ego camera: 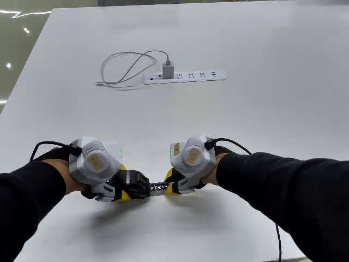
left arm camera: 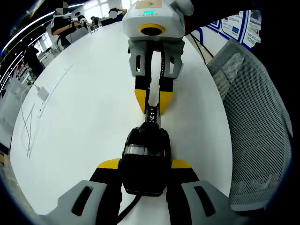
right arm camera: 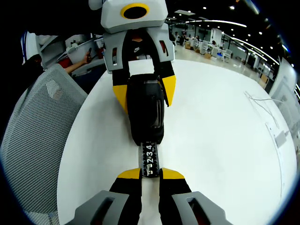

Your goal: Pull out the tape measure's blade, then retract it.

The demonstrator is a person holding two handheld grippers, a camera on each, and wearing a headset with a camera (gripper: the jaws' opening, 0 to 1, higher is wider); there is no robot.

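A black tape measure [ego camera: 135, 184] hangs just above the white table between my two grippers. My left gripper [left arm camera: 145, 165] is shut on its case [left arm camera: 146, 160], yellow pads pressed to both sides. A short length of blade [right arm camera: 149, 158], printed with numbers, sticks out of the case [right arm camera: 146, 110]. My right gripper [right arm camera: 150, 174] is shut on the blade's end. In the head view the left gripper [ego camera: 123, 191] and the right gripper [ego camera: 170, 188] face each other near the table's front edge, a few centimetres apart, with the blade [ego camera: 158, 187] bridging the gap.
A white power strip [ego camera: 185, 76] with a grey charger [ego camera: 168, 70] and a looped cable [ego camera: 126, 66] lies far back on the table [ego camera: 262, 109]. A grey mesh chair [left arm camera: 258, 122] stands beside the table. People are at distant benches.
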